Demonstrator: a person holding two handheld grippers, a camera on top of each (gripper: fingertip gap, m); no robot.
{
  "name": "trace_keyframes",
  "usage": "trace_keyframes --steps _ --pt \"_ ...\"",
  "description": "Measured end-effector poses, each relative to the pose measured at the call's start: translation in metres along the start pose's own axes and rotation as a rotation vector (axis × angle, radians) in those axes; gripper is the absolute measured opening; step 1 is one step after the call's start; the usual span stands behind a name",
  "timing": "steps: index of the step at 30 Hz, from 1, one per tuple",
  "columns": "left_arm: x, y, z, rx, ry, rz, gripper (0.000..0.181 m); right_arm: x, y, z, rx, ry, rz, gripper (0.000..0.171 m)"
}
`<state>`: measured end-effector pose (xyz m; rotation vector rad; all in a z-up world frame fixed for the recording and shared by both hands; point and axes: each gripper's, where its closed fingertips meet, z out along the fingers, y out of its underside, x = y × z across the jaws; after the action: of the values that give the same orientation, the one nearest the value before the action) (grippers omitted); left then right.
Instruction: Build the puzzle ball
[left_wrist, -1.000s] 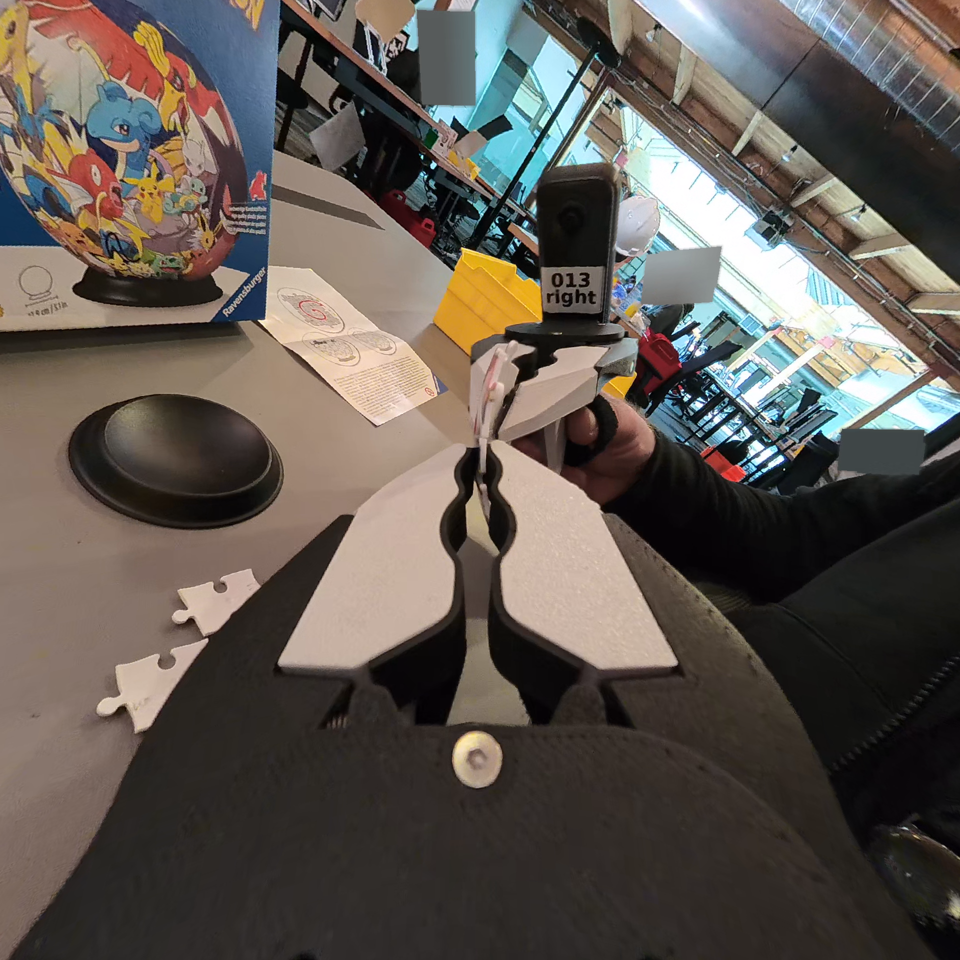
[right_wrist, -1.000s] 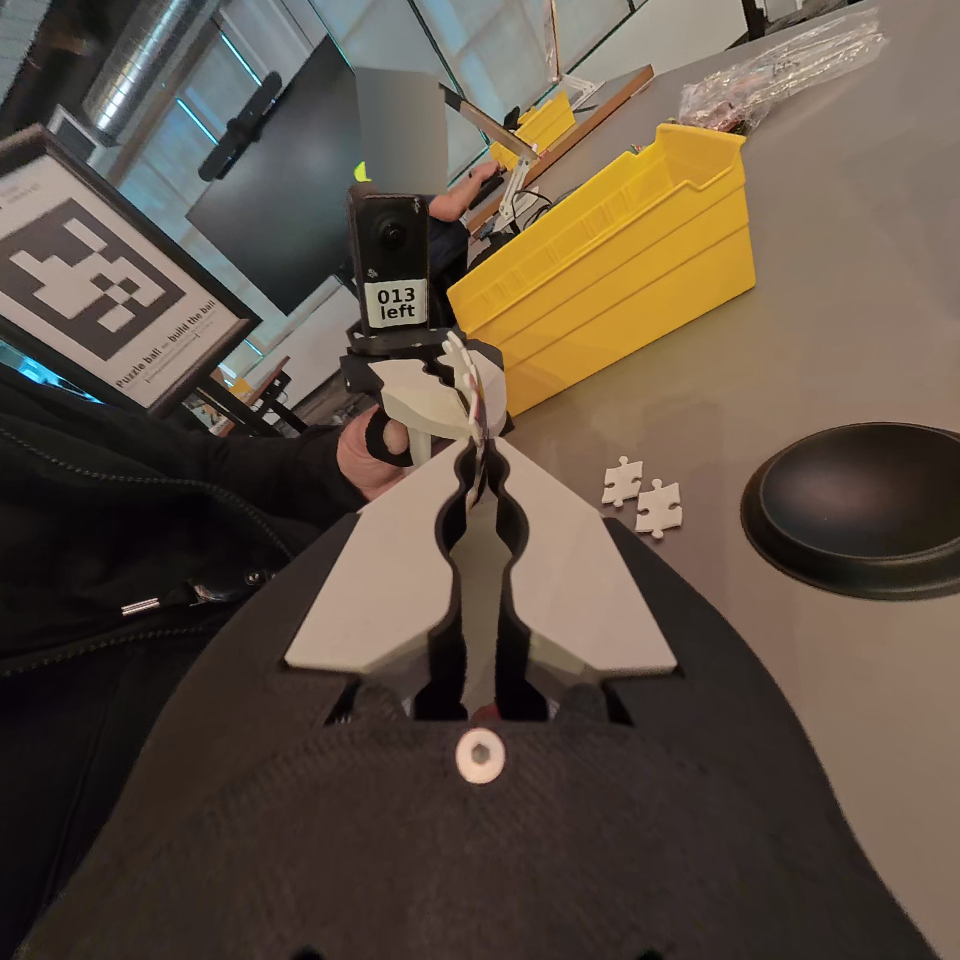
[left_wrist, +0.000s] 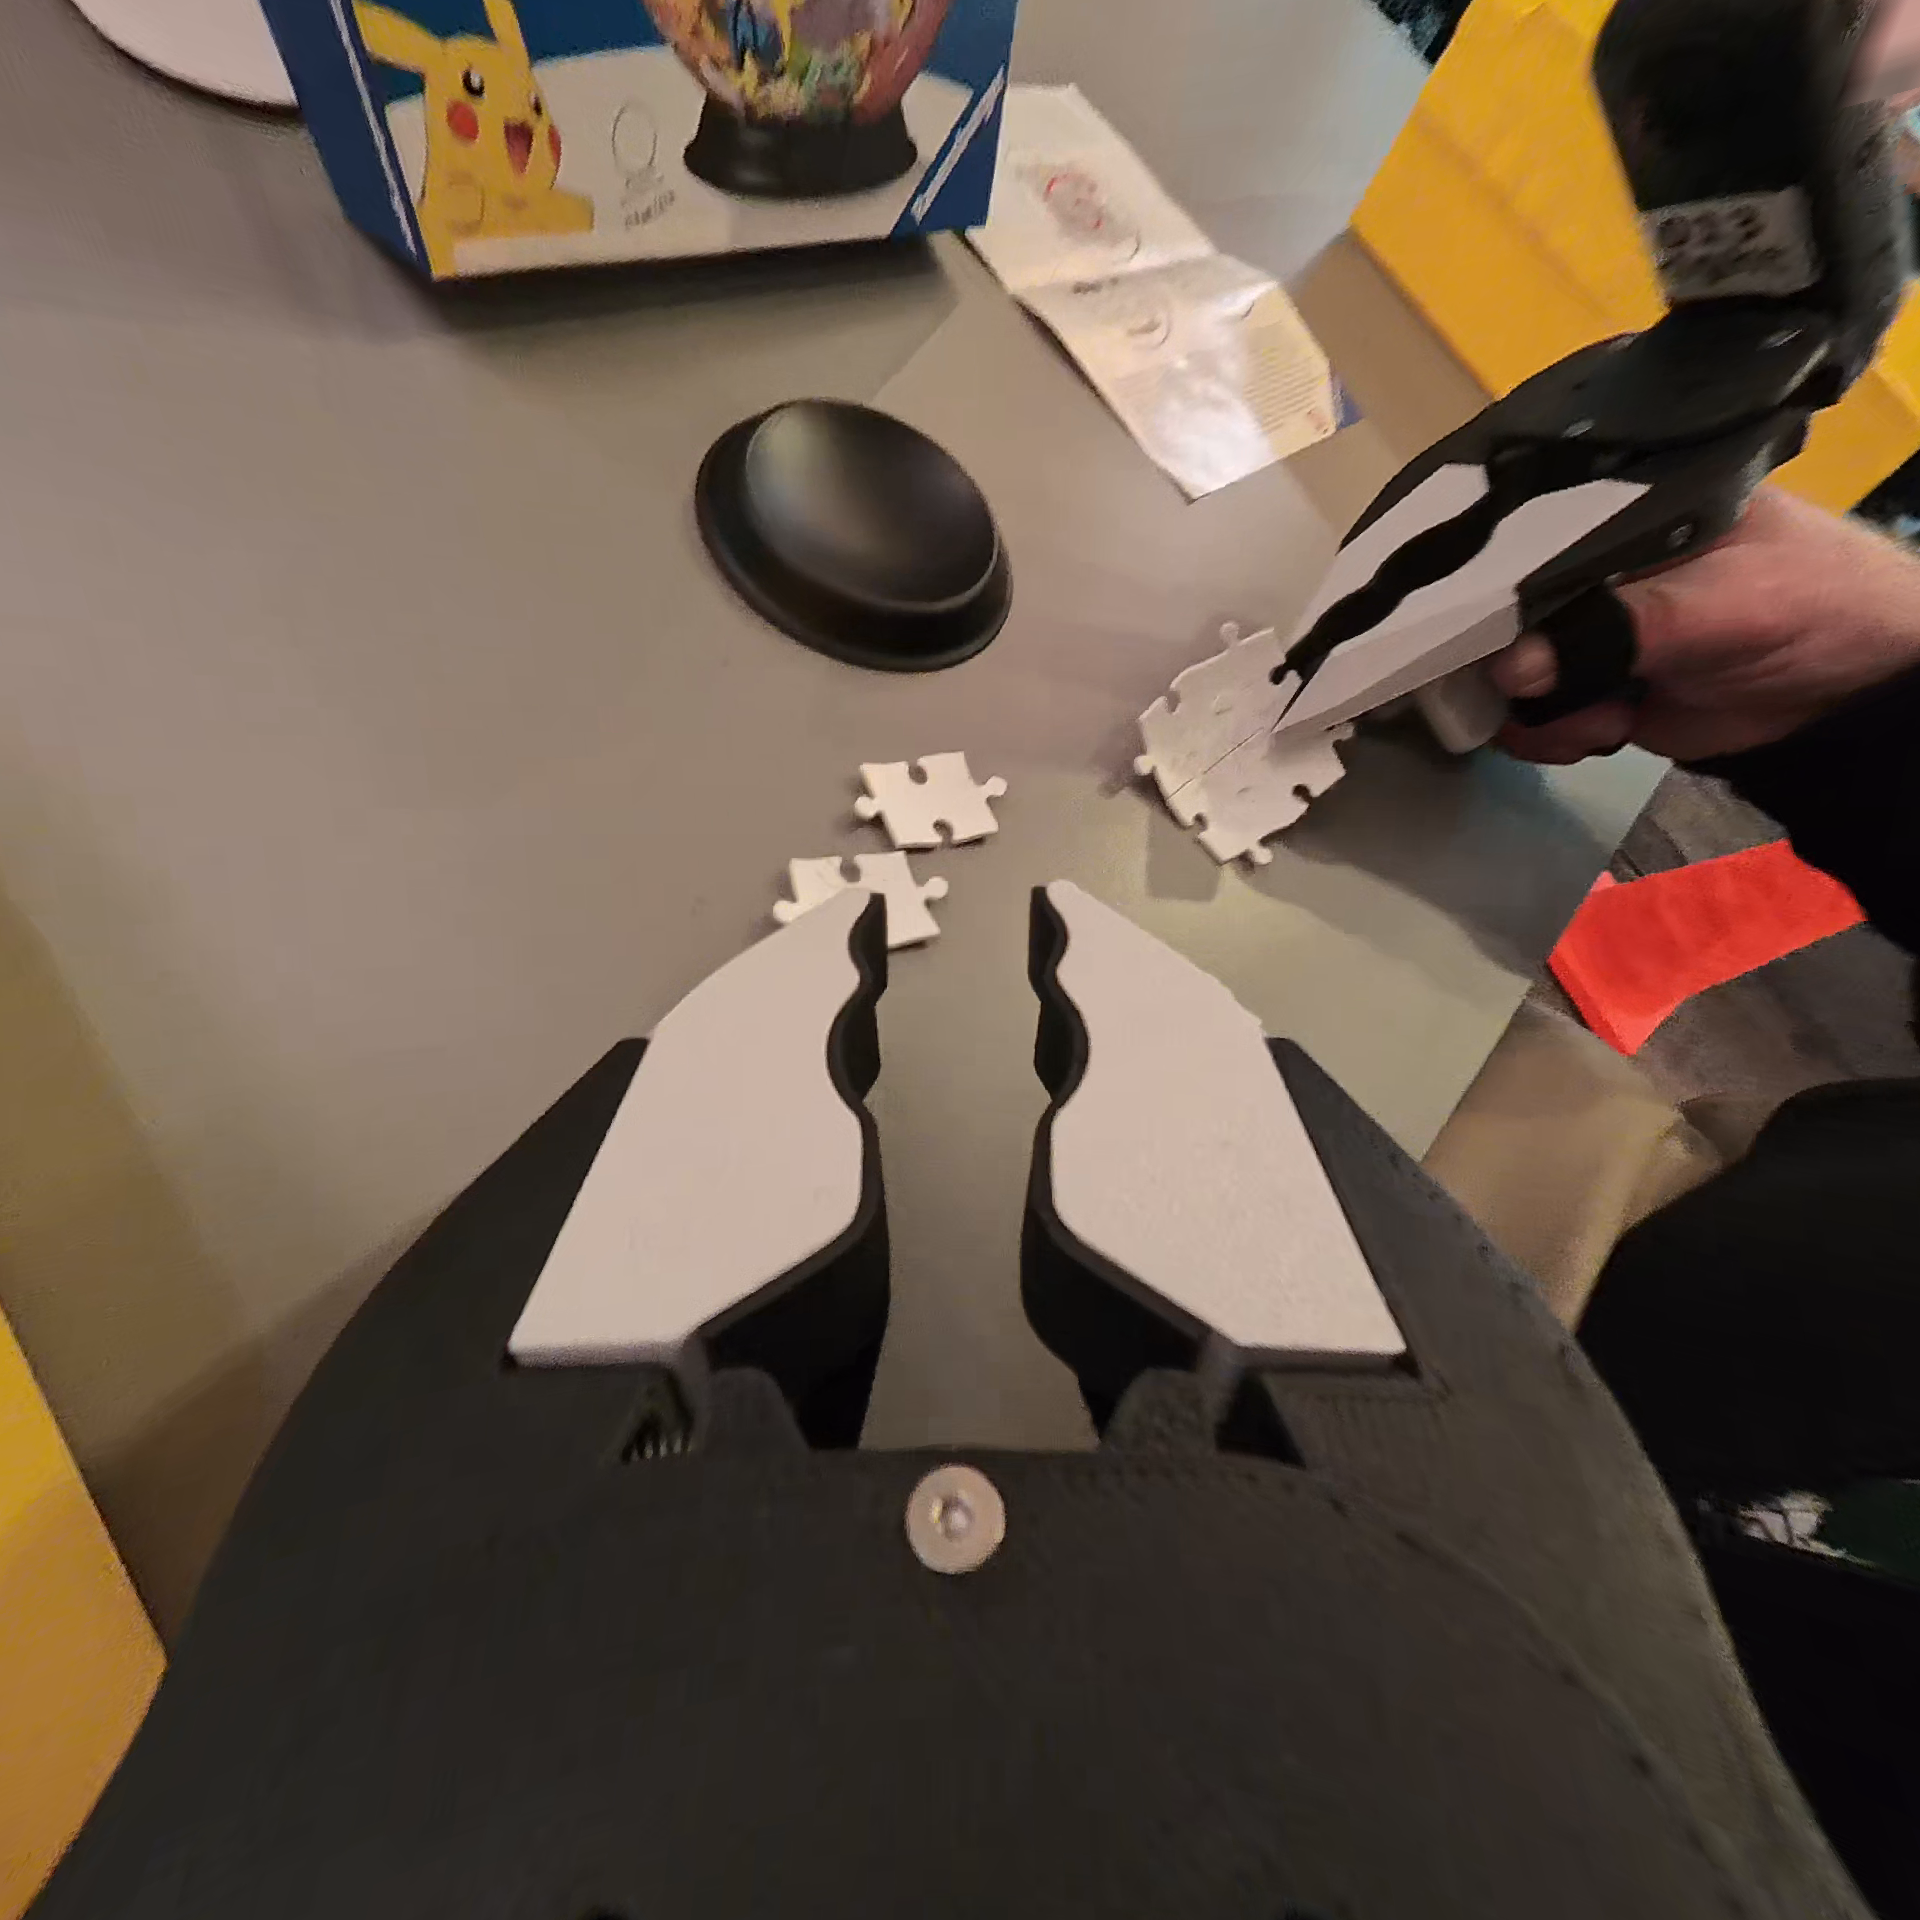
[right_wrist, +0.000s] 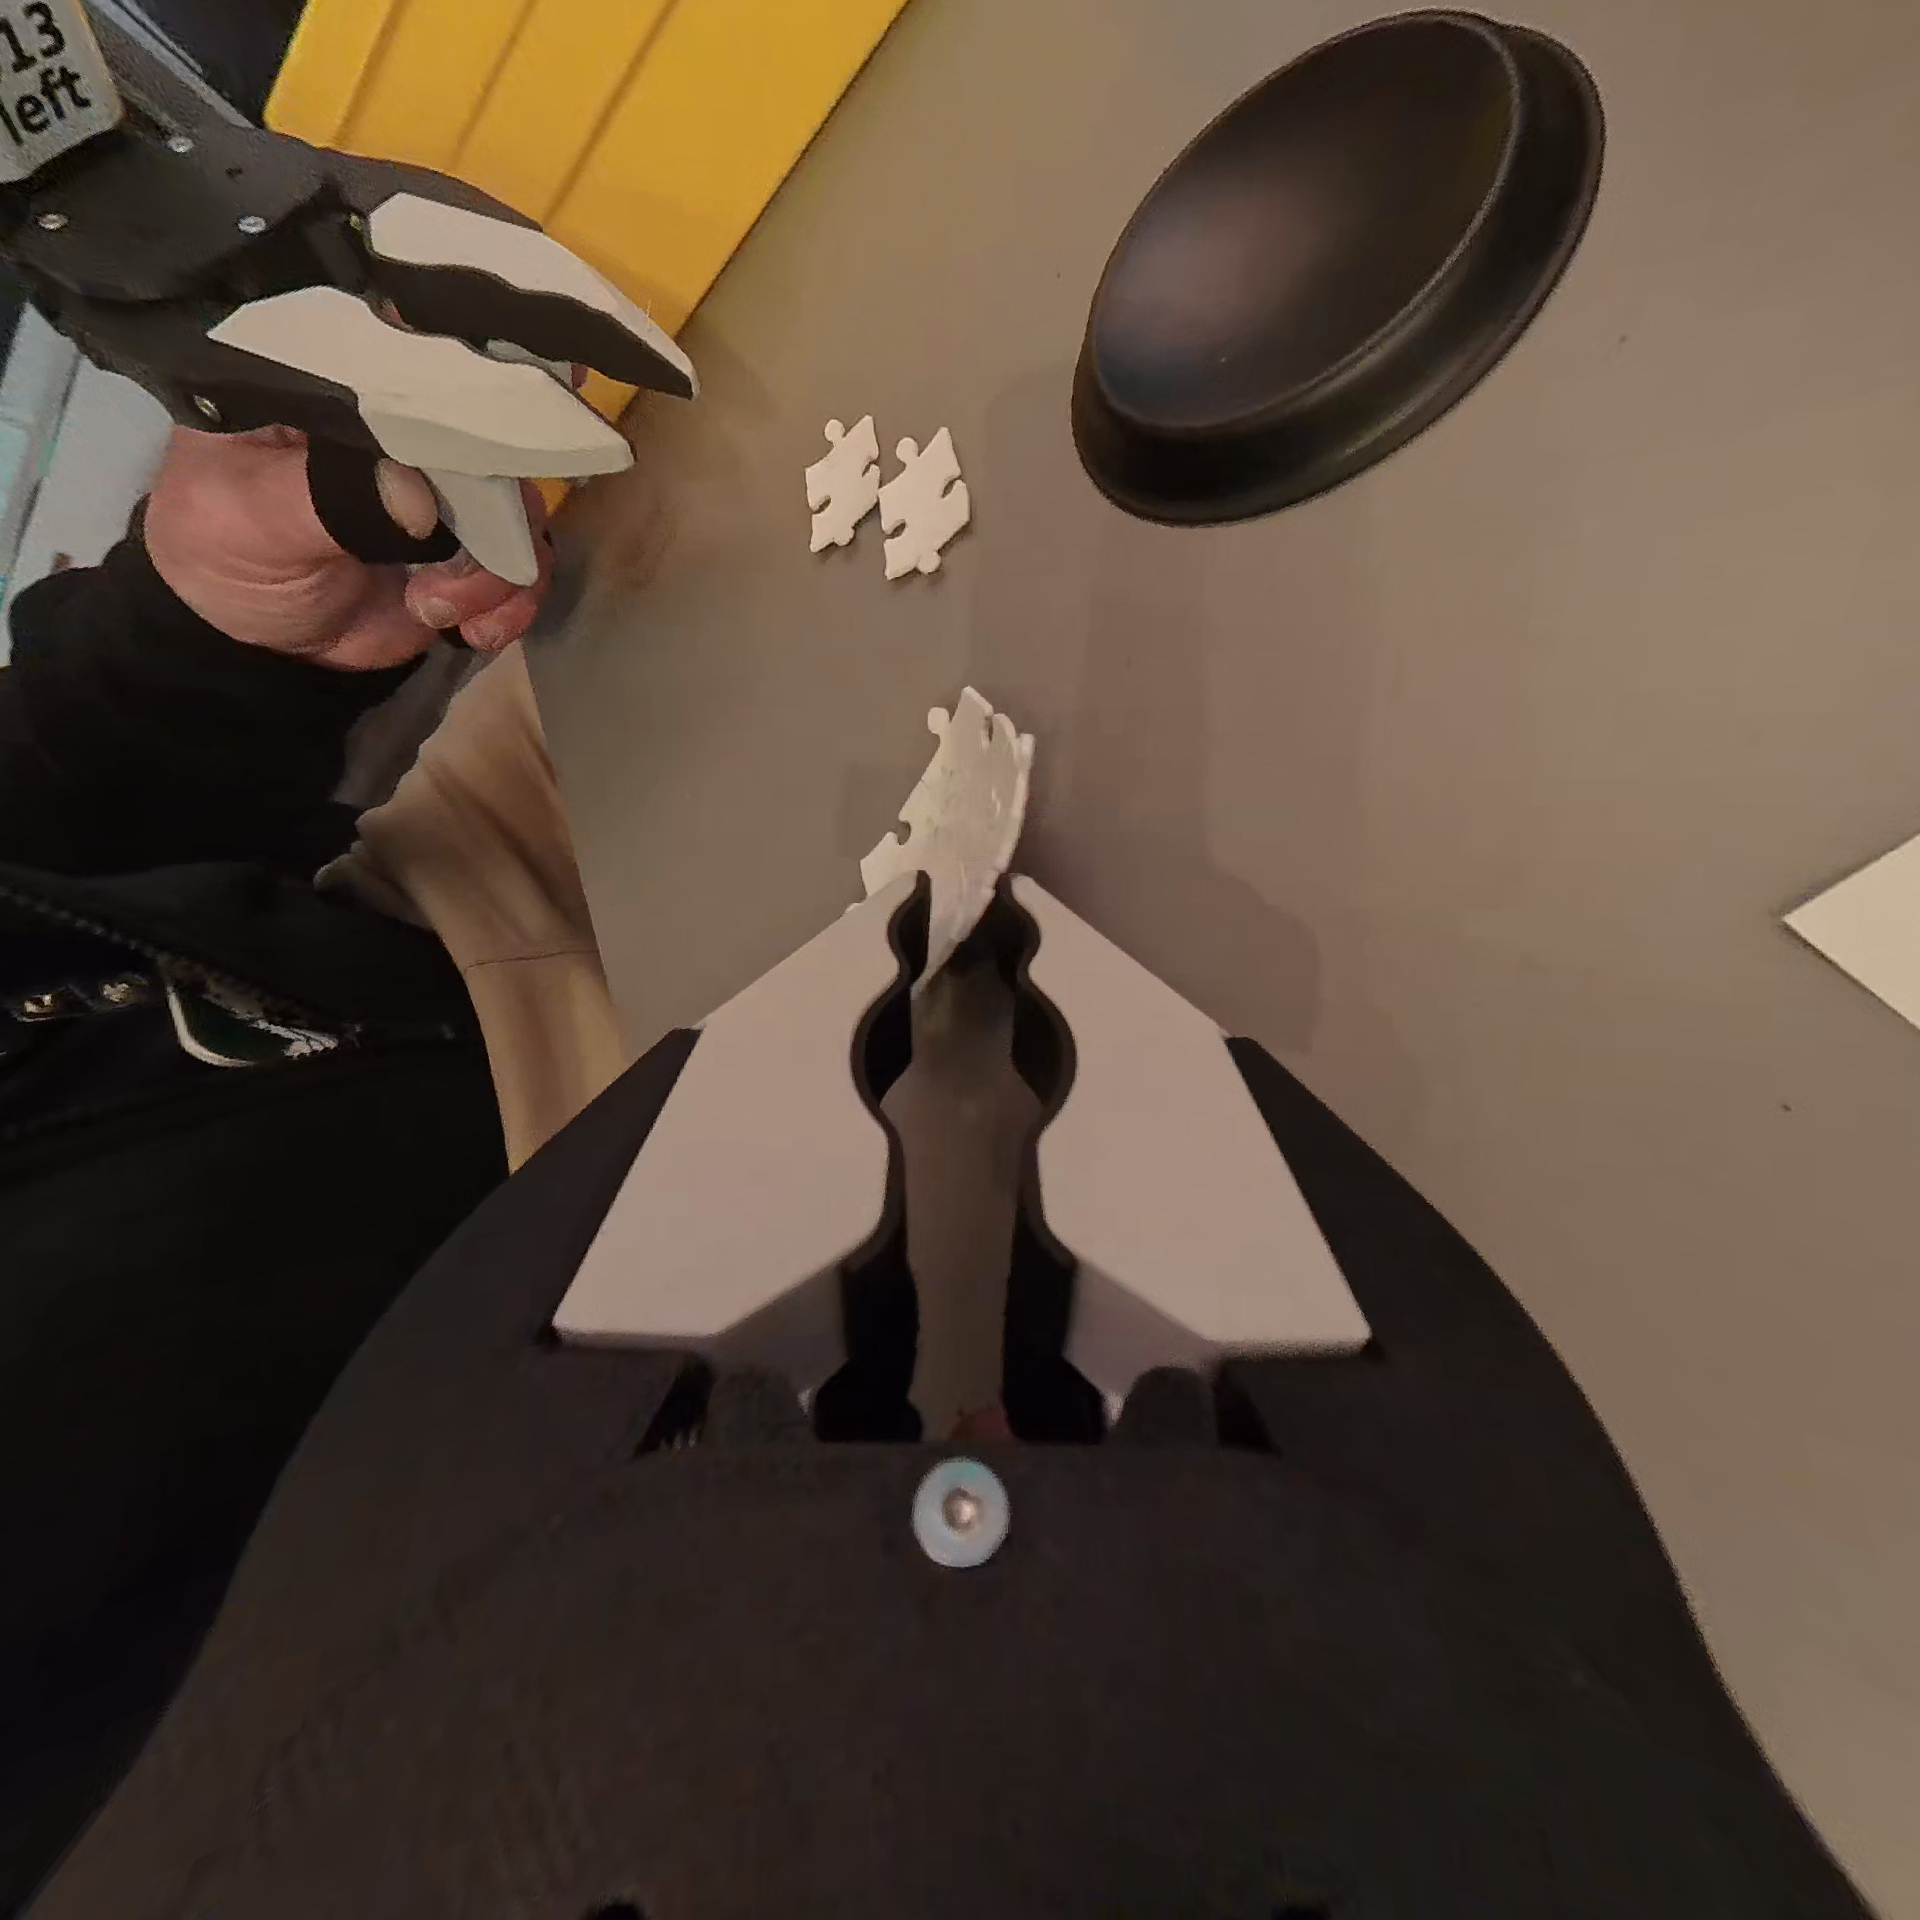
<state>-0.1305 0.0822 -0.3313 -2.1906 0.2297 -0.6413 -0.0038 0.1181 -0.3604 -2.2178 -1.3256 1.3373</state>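
My left gripper (left_wrist: 958, 902) is open and empty, low over the grey table, its left fingertip over one of two loose white puzzle pieces (left_wrist: 932, 798). My right gripper (right_wrist: 966, 894) is shut on a joined cluster of white pieces (right_wrist: 966, 800), held tilted with its lower edge at the table. The cluster (left_wrist: 1236, 748) and the right gripper (left_wrist: 1288, 686) also show in the left wrist view, right of the loose pieces. The black ball stand (left_wrist: 852, 530) sits behind the pieces. In the right wrist view the left gripper (right_wrist: 655, 416) hovers open near the loose pieces (right_wrist: 925, 499).
The puzzle box (left_wrist: 675, 125) stands at the back, with an instruction leaflet (left_wrist: 1164, 301) beside it. A yellow bin (left_wrist: 1507, 187) is at the back right. Another yellow bin (right_wrist: 623, 135) is behind the left gripper. A red object (left_wrist: 1704, 945) lies off the near table edge. The tips of one gripper are about 15 cm away from the tips of the other.
Both grippers were raised, tip to tip, on the cluster. Now the left has let go, opened and dropped over the loose pieces. The right has lowered the cluster to the table.
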Motion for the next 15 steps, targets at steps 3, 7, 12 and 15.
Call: trace_keyframes --steps 3,7,12,15 --pt "-0.01 0.008 0.008 -0.058 -0.055 0.009 0.032 0.002 0.004 -0.001 -0.011 0.019 0.0 0.018" --pt "-0.018 0.018 0.024 -0.177 -0.119 0.067 0.045 0.001 0.006 -0.006 -0.007 0.036 0.0 0.028" --pt "-0.028 0.018 0.034 -0.254 -0.202 0.139 0.047 0.003 0.001 -0.021 0.045 0.069 -0.017 0.026" --pt "-0.032 0.017 0.036 -0.271 -0.227 0.18 0.04 0.007 0.001 -0.029 0.068 0.079 -0.026 0.026"
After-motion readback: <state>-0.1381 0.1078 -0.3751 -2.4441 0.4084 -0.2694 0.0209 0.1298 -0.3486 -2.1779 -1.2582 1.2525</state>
